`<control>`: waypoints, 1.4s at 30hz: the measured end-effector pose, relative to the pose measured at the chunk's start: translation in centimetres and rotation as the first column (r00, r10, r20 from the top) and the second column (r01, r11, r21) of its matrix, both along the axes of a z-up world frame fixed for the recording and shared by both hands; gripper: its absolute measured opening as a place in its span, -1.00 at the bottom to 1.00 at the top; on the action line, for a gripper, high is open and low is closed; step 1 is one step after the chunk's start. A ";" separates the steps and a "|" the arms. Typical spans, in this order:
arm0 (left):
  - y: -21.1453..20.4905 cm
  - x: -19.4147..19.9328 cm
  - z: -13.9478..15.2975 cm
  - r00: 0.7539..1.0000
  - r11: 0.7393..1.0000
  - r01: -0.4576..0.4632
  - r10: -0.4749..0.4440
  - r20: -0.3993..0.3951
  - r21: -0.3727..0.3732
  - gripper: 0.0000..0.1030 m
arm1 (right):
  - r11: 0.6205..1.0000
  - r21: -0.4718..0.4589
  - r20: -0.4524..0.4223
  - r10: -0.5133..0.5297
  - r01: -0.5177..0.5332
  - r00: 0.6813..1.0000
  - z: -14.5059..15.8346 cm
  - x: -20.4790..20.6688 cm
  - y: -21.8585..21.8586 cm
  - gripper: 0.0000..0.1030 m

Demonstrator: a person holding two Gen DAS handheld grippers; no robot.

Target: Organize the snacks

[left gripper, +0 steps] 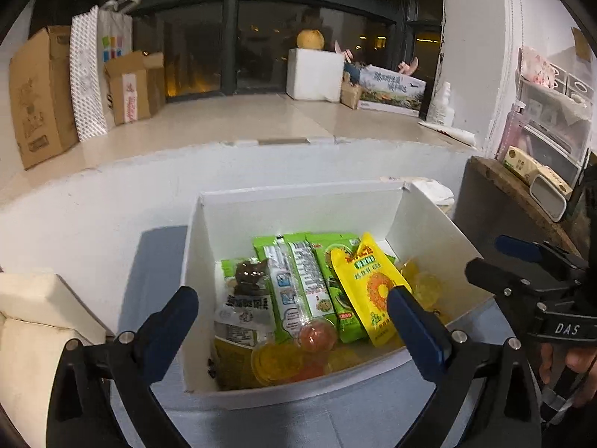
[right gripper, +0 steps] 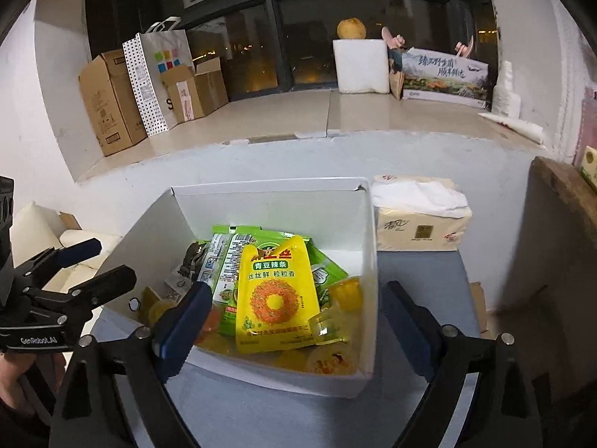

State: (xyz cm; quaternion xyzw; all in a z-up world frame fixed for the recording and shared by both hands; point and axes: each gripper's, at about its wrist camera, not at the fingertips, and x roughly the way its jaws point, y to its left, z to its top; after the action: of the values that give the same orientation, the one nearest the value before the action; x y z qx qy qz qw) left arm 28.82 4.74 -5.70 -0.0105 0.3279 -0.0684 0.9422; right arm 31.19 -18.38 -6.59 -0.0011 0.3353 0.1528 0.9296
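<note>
Left wrist | left tongs [left gripper: 294,321] spread (empty) over white box [left gripper: 298,201]

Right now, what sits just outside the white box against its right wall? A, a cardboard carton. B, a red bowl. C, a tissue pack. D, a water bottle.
C: the right wrist view shows a tissue pack beside the right wall of the white box.
</note>
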 end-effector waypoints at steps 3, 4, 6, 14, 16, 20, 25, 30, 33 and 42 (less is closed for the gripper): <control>-0.2 -1.6 1.3 0.999 1.000 -0.021 0.021 0.035 0.006 1.00 | 0.999 -0.035 0.054 -0.009 0.011 0.998 1.4 -2.0 0.0 0.85; -0.2 -1.9 1.6 0.999 1.000 -0.021 0.021 0.043 0.001 1.00 | 0.999 -0.041 0.065 -0.009 0.011 0.998 1.8 -2.4 0.0 0.85; -0.3 -3.7 2.6 0.997 1.000 -0.023 0.024 0.074 -0.017 1.00 | 0.998 -0.060 0.093 -0.014 0.019 0.996 2.8 -4.1 -0.1 0.85; -0.8 -11.4 5.8 0.977 0.991 -0.131 0.133 0.164 -0.025 1.00 | 0.999 -0.039 0.137 -0.023 0.029 0.990 5.8 -11.0 -1.0 0.85; -1.0 -13.1 6.1 0.981 0.993 -0.102 0.109 0.160 -0.055 1.00 | 1.000 0.000 0.136 -0.031 0.031 0.990 6.2 -12.5 -1.4 0.85; -1.6 -16.8 5.9 0.987 0.993 -0.089 0.099 0.127 -0.081 1.00 | 1.000 0.024 0.137 0.008 -0.011 0.991 6.7 -15.8 -1.4 0.85; -1.8 -21.3 5.4 0.986 0.989 -0.111 0.121 0.111 -0.095 1.00 | 0.999 0.022 0.162 0.033 -0.037 0.986 6.5 -20.1 -1.4 0.85; -2.3 -25.1 5.2 0.986 0.990 -0.123 0.130 0.105 -0.074 1.00 | 0.999 0.044 0.123 0.017 -0.023 0.992 4.8 -23.8 -1.8 0.91; -2.8 -27.6 5.0 0.986 0.990 -0.128 0.134 0.101 -0.062 1.00 | 0.997 0.071 0.105 0.017 -0.025 0.994 4.1 -25.7 -1.9 1.00; -4.3 -31.3 4.6 0.989 0.994 -0.084 0.091 0.112 -0.071 1.00 | 0.997 0.063 0.106 0.035 -0.042 0.994 4.4 -28.3 -2.1 1.00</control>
State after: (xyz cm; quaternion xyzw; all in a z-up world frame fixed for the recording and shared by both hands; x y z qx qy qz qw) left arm -2.53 0.39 -1.08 -0.0520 0.2699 -0.0382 0.9607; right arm 2.87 -20.46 -2.17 0.0148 0.2810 0.1812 0.9423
